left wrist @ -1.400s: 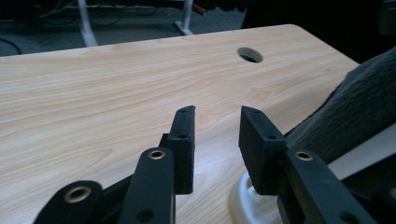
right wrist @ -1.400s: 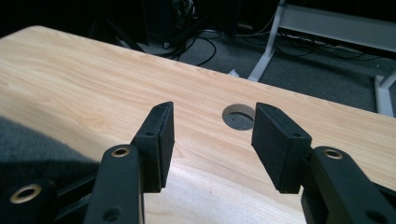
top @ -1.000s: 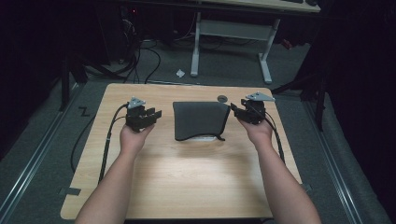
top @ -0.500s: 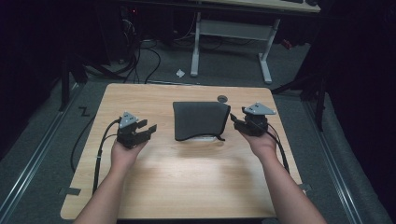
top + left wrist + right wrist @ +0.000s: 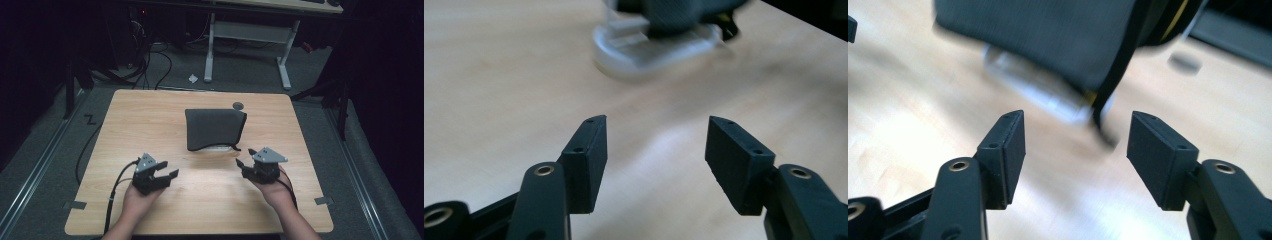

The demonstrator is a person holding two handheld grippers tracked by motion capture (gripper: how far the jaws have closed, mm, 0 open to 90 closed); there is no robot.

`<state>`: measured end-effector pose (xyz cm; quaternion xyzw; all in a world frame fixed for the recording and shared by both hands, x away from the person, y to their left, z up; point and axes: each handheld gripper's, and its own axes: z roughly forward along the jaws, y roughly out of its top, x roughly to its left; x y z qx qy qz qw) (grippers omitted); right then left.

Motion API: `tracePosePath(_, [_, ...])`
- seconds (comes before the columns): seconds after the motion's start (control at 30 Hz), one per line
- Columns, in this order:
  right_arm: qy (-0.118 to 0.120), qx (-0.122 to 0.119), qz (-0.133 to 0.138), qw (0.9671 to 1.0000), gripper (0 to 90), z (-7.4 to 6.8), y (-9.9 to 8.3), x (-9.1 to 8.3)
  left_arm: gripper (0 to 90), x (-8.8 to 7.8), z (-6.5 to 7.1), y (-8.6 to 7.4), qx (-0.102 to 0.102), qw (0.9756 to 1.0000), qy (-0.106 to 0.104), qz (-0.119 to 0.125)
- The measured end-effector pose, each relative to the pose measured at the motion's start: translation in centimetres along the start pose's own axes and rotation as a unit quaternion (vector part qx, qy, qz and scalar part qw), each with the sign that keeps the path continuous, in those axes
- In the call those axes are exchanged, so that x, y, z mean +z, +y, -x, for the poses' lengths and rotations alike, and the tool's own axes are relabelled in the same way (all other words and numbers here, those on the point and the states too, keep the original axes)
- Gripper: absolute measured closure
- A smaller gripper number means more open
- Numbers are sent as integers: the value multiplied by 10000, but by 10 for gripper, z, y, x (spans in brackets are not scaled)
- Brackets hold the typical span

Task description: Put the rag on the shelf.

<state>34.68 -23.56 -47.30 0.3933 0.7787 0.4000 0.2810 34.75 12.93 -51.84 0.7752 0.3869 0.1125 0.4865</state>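
A dark grey fabric pouch (image 5: 215,129) lies flat on the wooden table (image 5: 150,115), around the middle and a little toward the far edge. A pale, clear piece (image 5: 216,148) pokes out from under its near edge, and a black strap end (image 5: 235,148) curls at its near right corner. Just beyond the pouch's far right corner sits a small dark round disc (image 5: 238,105).

The left gripper (image 5: 159,176) is near the table's near left, well apart from the pouch; its fingers (image 5: 589,150) are spread with only bare wood between them, and they have just been opening. The right gripper (image 5: 247,161) is to the near right, close to the strap end but apart from it; its fingers (image 5: 1008,145) are also released, have just been widening, and grasp nothing.

Nothing lies between either gripper and the pouch. On the floor beyond the table stand a white desk frame (image 5: 247,45) and loose cables (image 5: 150,60), with a scrap of paper (image 5: 193,78). No writing can be read.
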Motion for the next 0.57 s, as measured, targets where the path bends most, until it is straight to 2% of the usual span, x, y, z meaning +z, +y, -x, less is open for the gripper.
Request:
tracePosePath(0.03, [31,75,-31,10000,396,-4,-11,-2,418,2,9,-8,55,9999,-46,-121])
tracePosePath(0.07, [41,268,60,9996,399,-10,-24,-7,424,6,18,-13,165,9993,18,-338])
tracePosePath(0.1, [37,405,315,9987,439,-14,-41,-12,423,10,27,-16,319,9981,-37,-533])
tracePosePath(0.13, [64,370,196,9991,445,-18,-52,-15,418,12,34,-18,549,9965,4,-629])
tracePosePath(0.17, [227,310,-201,9991,382,-20,-54,-14,415,14,40,-17,723,9954,60,-623])
tracePosePath(0.2, [218,220,-297,9991,408,-21,-57,-16,414,16,44,-16,805,9947,53,-633])
tracePosePath(0.3, [189,323,-351,9987,418,-19,-61,-17,406,19,45,-13,846,9946,28,-606])
tracePosePath(0.33, [148,376,-309,9987,419,-18,-59,-16,405,20,43,-10,781,9953,0,-570])
tracePosePath(0.43, [53,275,-265,9993,417,-17,-58,-15,404,19,37,-11,662,9961,10,-591])
tracePosePath(0.57, [105,318,-329,9989,418,-15,-62,-14,399,17,31,-12,581,9966,29,-590])
